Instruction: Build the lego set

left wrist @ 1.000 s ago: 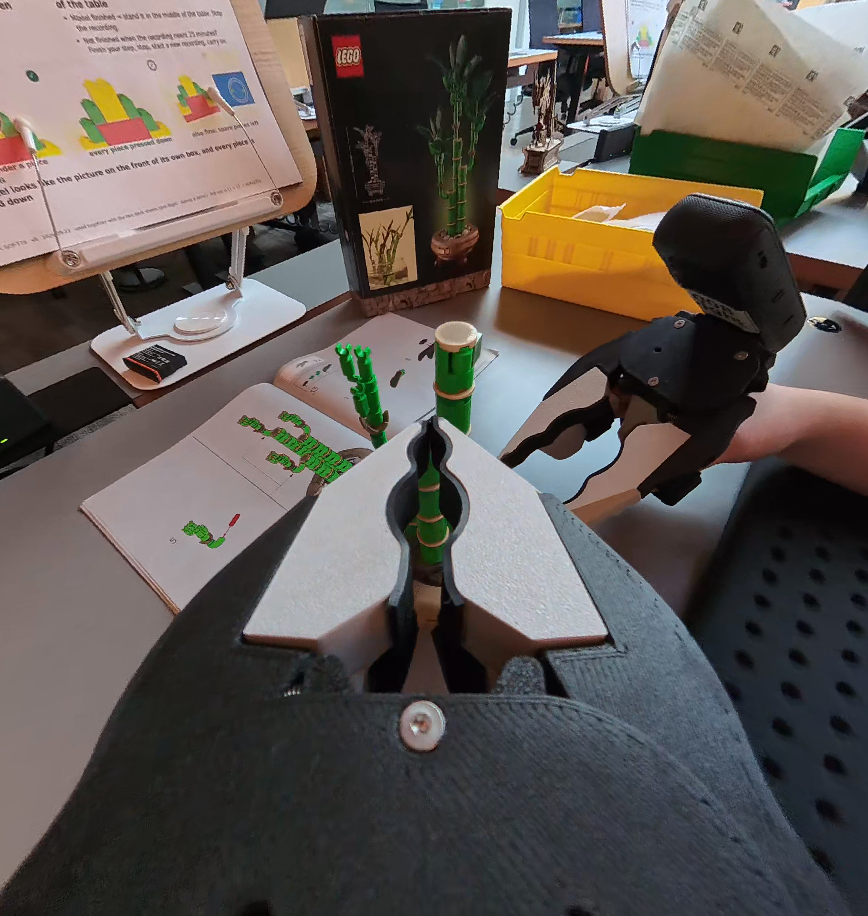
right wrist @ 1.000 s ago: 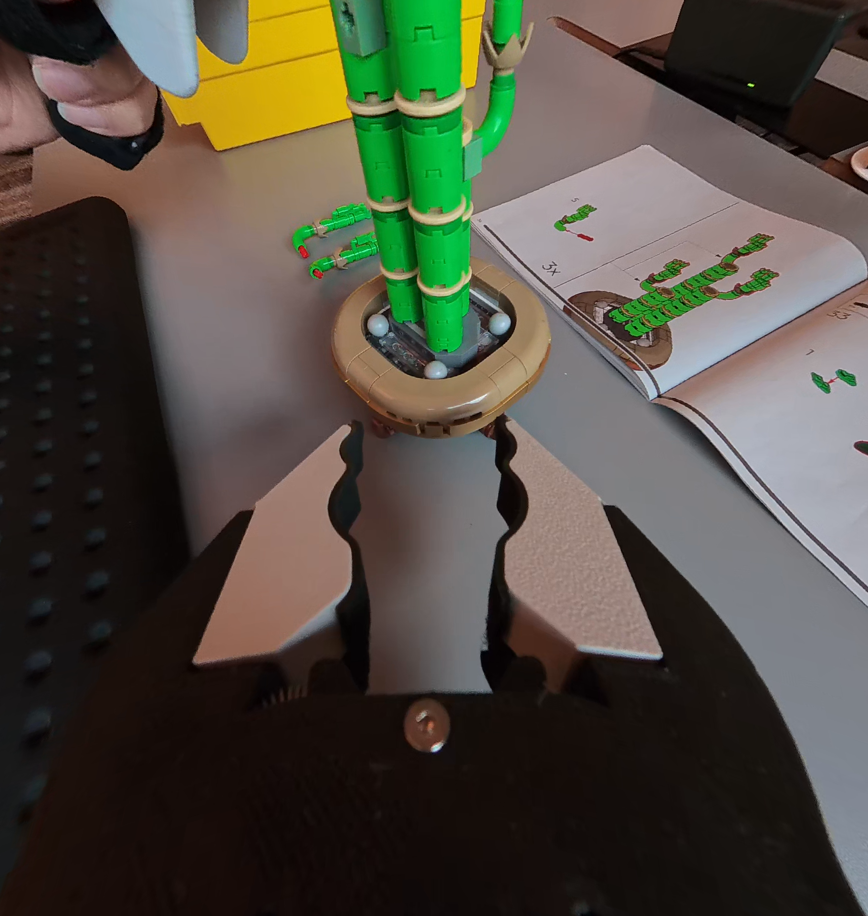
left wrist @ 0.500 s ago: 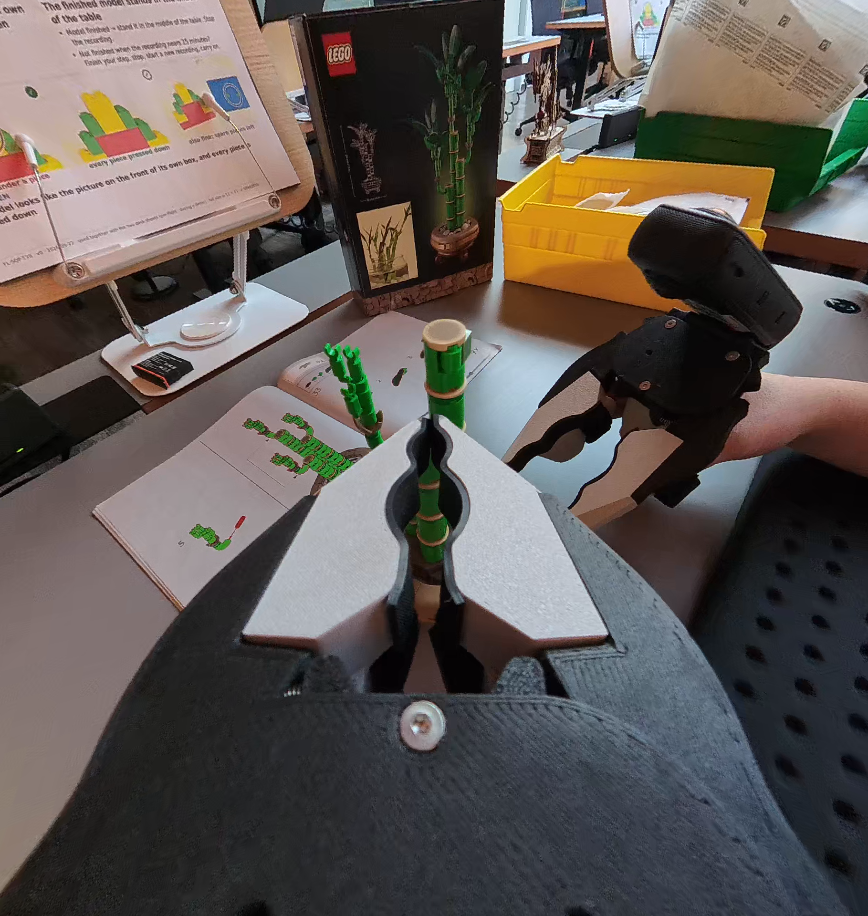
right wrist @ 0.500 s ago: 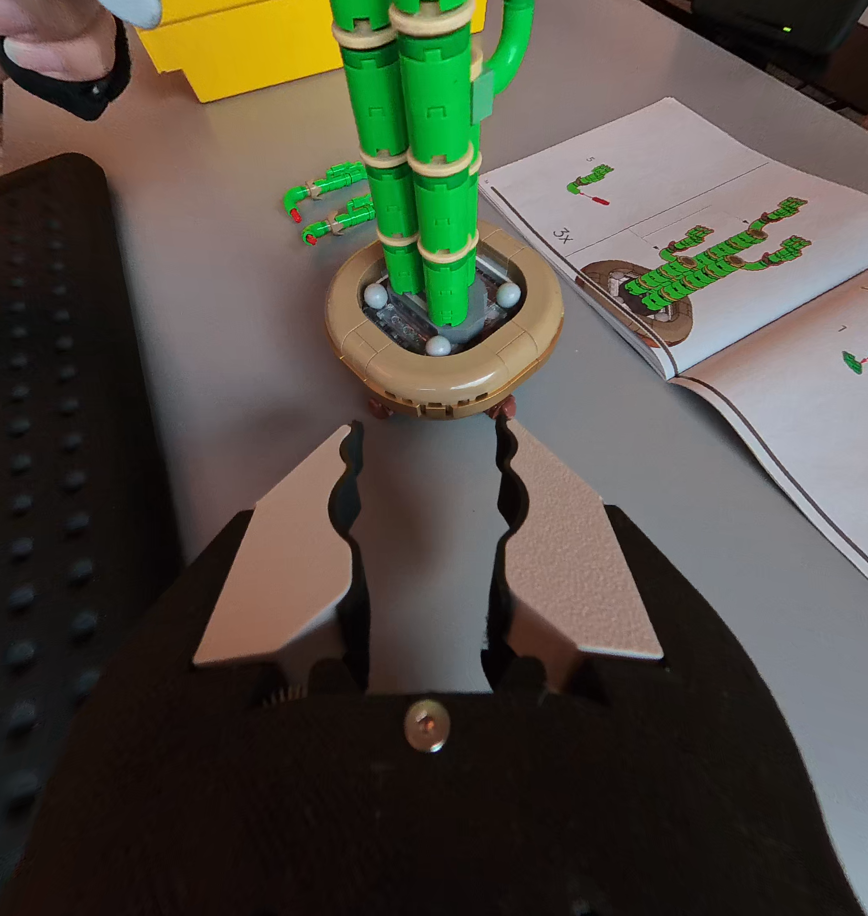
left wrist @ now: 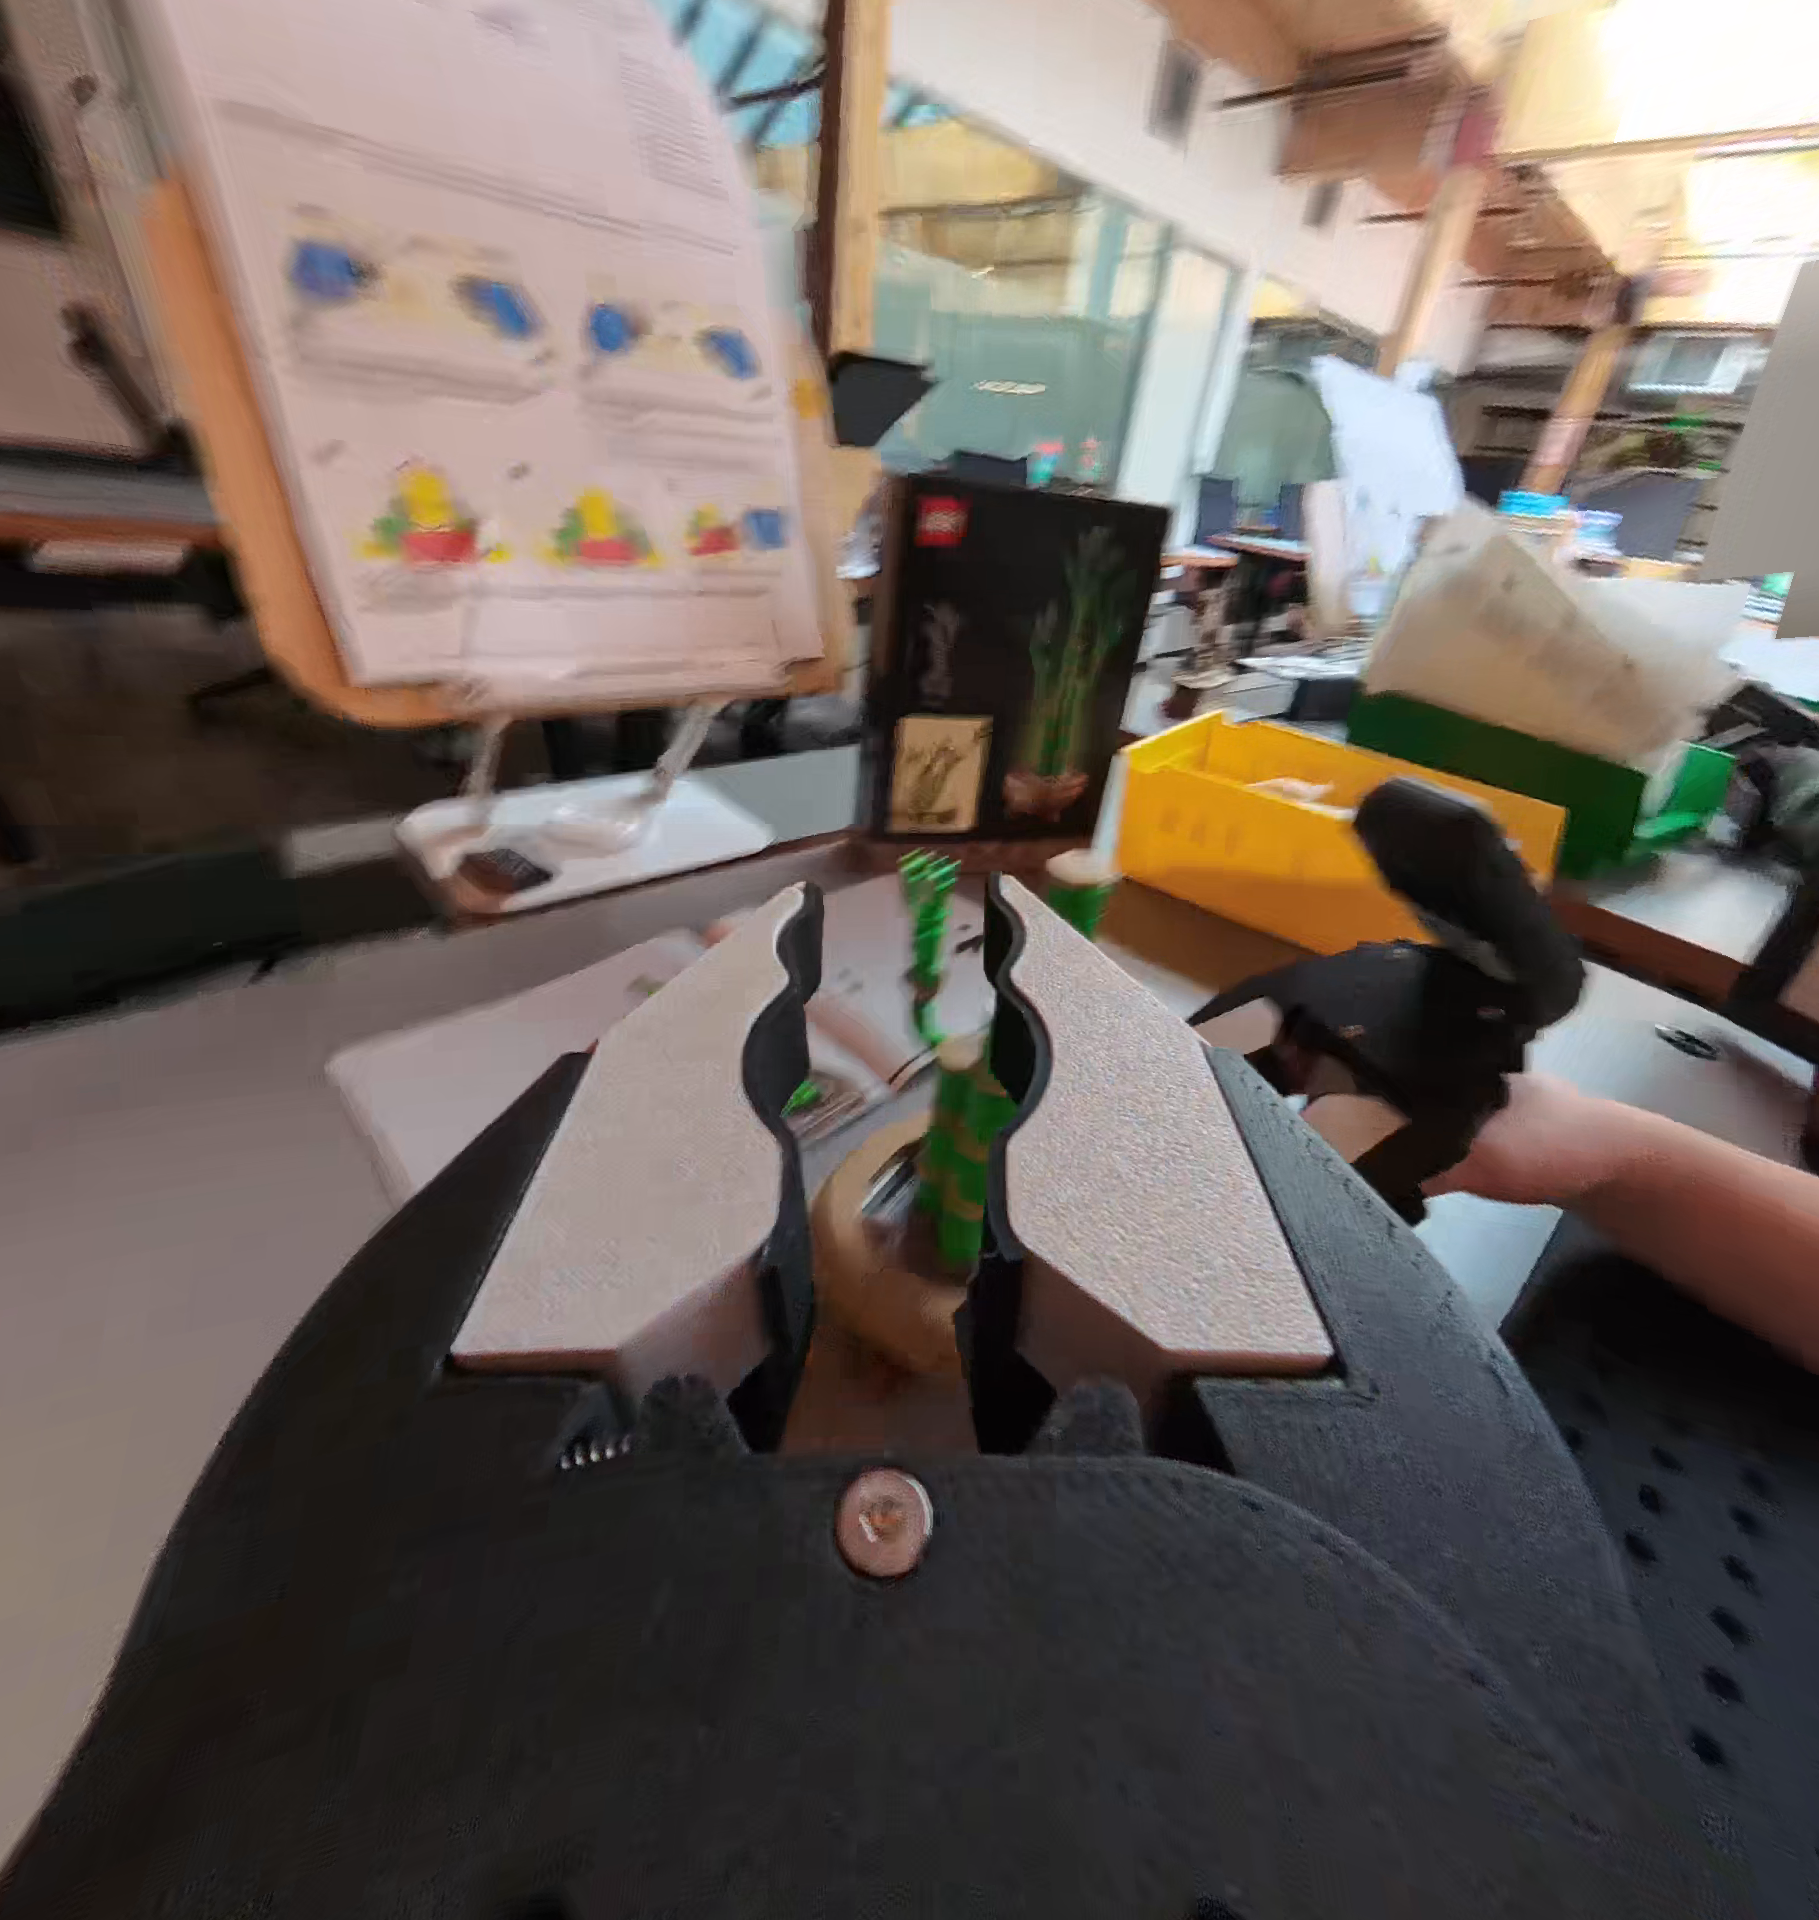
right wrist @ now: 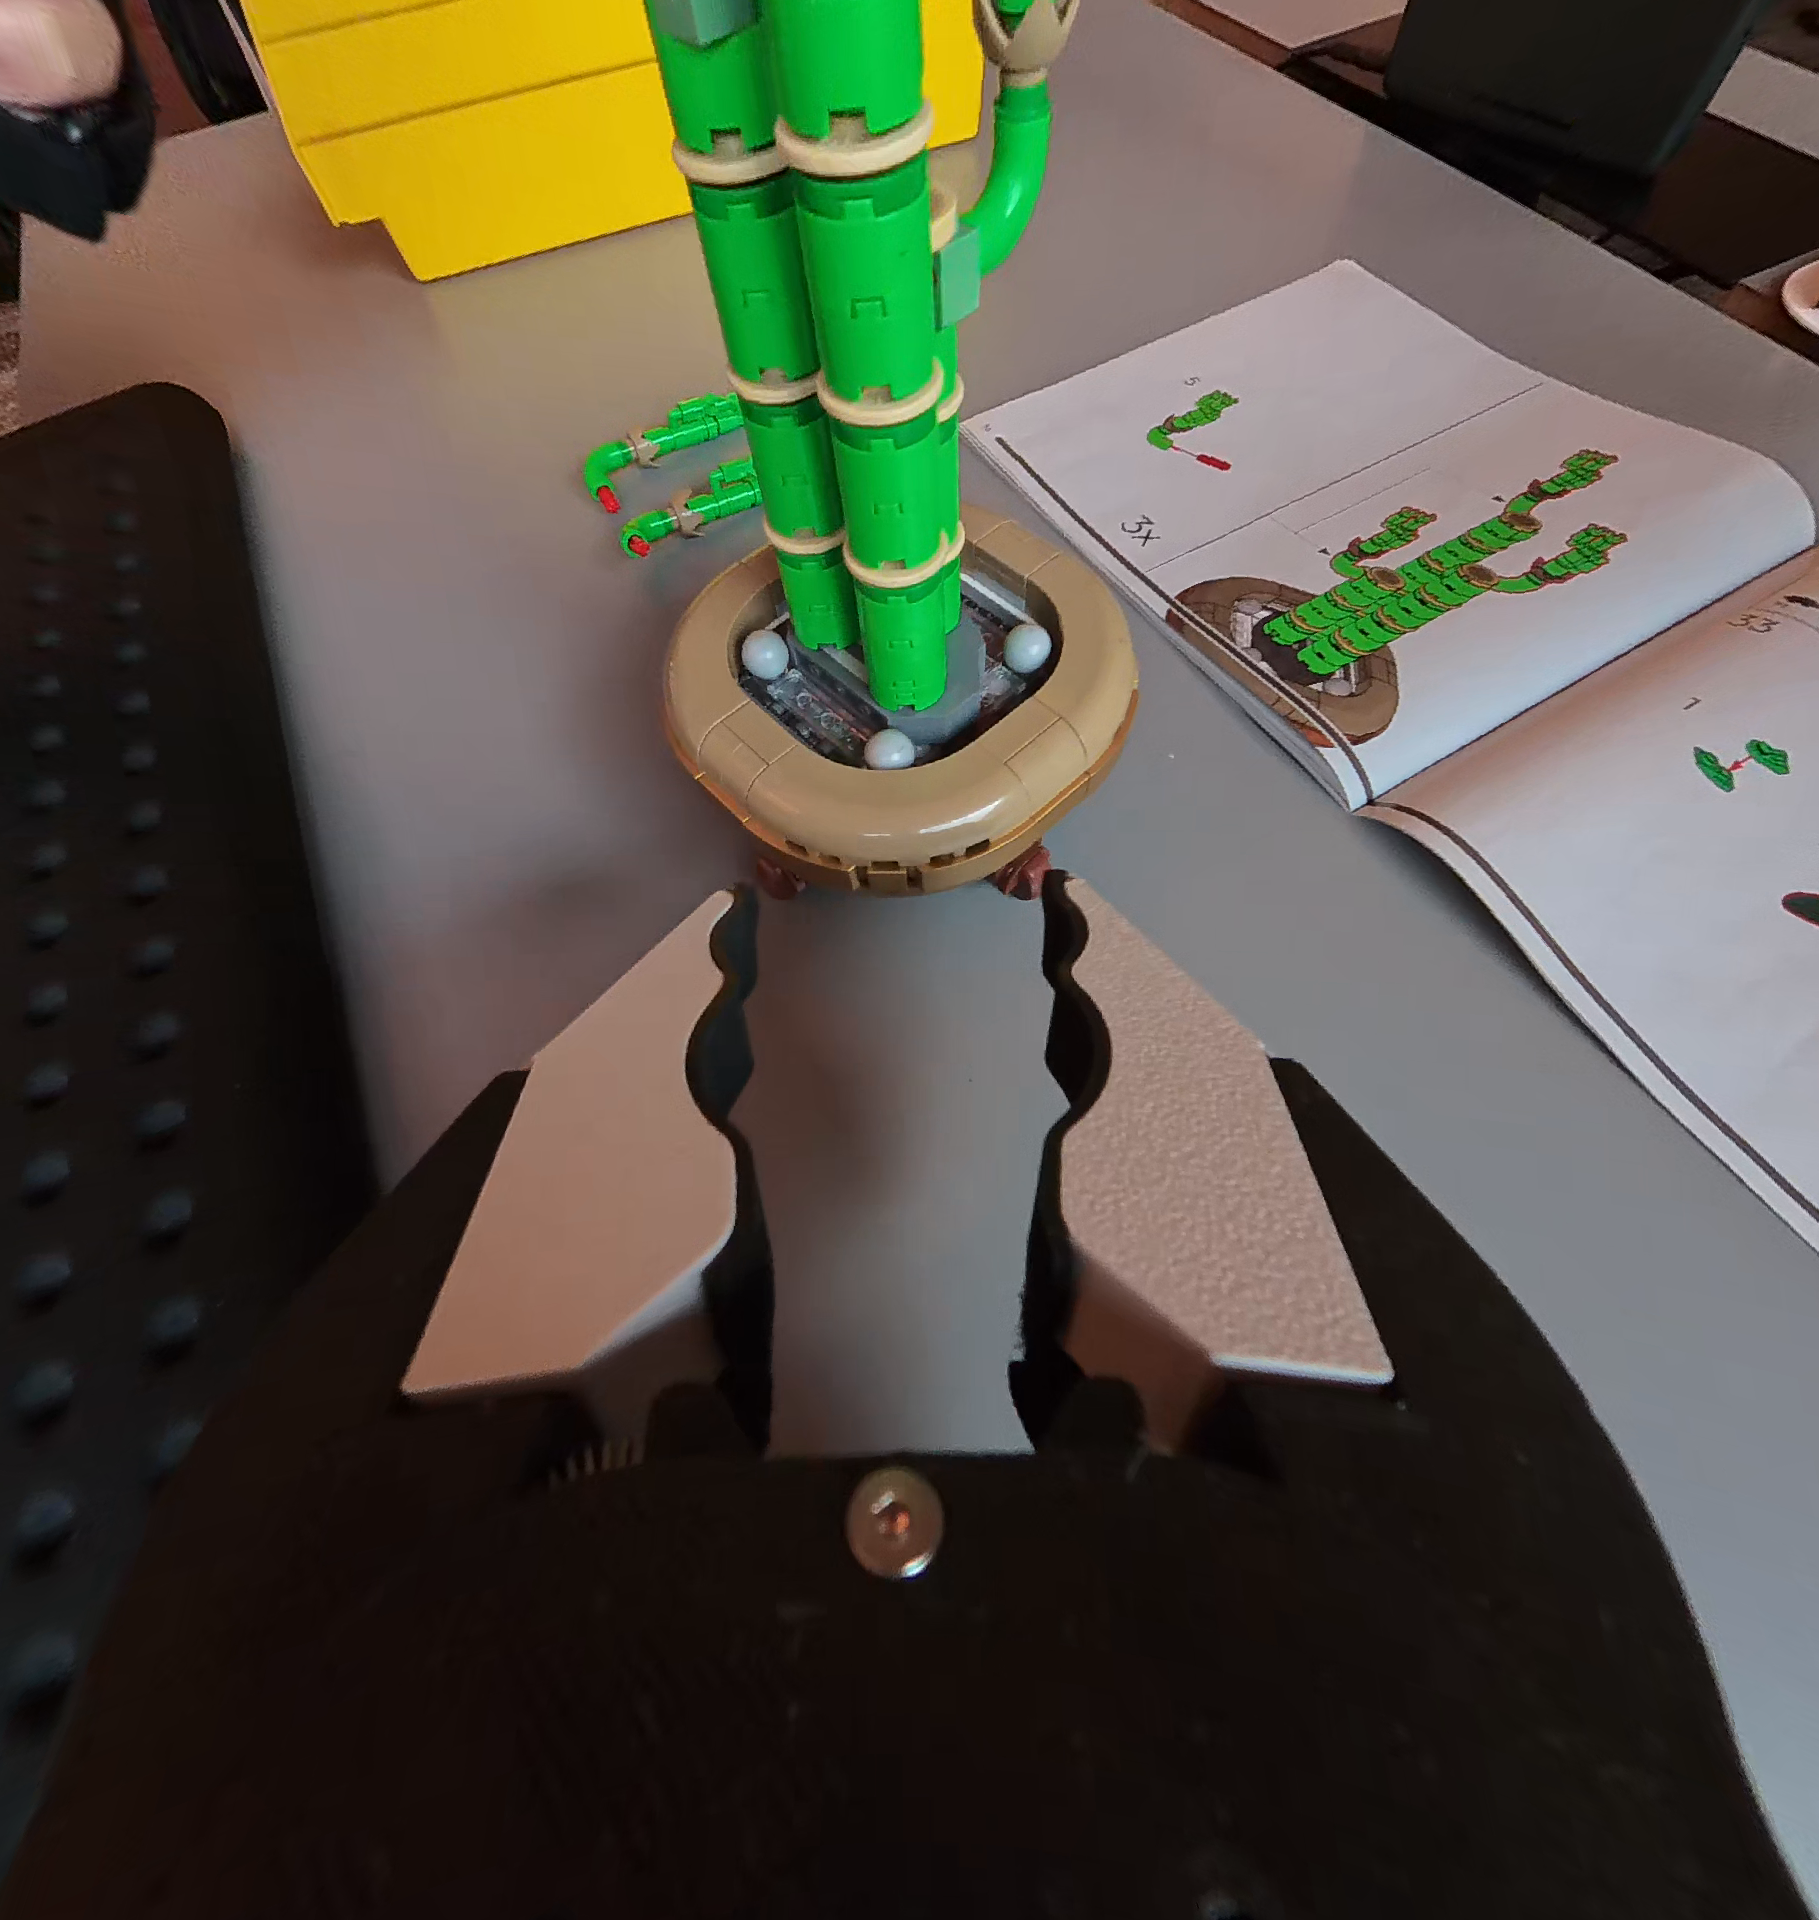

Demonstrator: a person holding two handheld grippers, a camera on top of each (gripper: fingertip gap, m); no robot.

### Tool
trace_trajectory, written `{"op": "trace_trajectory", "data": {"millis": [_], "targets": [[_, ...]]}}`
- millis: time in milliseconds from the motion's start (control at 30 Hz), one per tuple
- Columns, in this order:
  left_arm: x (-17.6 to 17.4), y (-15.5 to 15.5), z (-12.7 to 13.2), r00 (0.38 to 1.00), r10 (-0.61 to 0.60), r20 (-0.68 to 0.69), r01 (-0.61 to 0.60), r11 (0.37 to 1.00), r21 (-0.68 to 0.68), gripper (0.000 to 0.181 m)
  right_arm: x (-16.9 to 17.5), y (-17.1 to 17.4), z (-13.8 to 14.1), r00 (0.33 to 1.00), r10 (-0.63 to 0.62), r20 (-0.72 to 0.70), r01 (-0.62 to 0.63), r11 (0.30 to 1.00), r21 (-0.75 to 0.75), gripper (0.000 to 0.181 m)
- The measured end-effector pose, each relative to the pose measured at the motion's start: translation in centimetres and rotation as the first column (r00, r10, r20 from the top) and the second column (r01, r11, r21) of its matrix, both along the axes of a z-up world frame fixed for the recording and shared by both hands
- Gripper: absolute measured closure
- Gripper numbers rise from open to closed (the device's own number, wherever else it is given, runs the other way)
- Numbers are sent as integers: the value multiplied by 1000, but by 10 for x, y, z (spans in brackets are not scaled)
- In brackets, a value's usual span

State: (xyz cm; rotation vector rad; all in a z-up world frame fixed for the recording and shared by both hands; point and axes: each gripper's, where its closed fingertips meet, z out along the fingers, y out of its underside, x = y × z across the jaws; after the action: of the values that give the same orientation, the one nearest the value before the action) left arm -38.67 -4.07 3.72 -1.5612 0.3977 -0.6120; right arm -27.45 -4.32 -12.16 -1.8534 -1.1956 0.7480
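The green bamboo lego model (right wrist: pixel 863 312) stands upright in its tan round pot (right wrist: pixel 884 821) on the grey table. My right gripper (right wrist: pixel 894 894) is open and empty, with its fingertips just short of the pot's near edge. My left gripper (left wrist: pixel 900 894) is open. The stalks (left wrist: pixel 962 1153) and the pot (left wrist: pixel 863 1247) show through the gap between its jaws, close to the right finger. That view is blurred. The right gripper (left wrist: pixel 1404 997) also shows there, at the right. Two loose green branch pieces (right wrist: pixel 676 478) lie left of the pot.
An open instruction booklet (right wrist: pixel 1404 520) lies right of the pot. A yellow bin (right wrist: pixel 469 125) stands behind it and a black studded mat (right wrist: pixel 84 831) lies on the left. The set's box (left wrist: pixel 1019 665) and a sheet on a stand (left wrist: pixel 531 416) are at the back. There is about 20 cm between the tips of the two grippers.
My left gripper was shut on the bamboo stalk and has opened and let it go, and its view has swung upward. My right gripper has stayed open in front of the pot.
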Motion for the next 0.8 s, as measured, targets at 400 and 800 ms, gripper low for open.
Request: {"op": "trace_trajectory", "data": {"millis": [400,800], "targets": [[-68,-10,-185,909,-29,-416,-286,685,-671,150,2,3,1,999,-13,41,9,995,102,124],[-68,2,-205,823,-62,-565,-381,678,-629,168,-34,-26,7,991,3,133,-52,928,368,121]]}}
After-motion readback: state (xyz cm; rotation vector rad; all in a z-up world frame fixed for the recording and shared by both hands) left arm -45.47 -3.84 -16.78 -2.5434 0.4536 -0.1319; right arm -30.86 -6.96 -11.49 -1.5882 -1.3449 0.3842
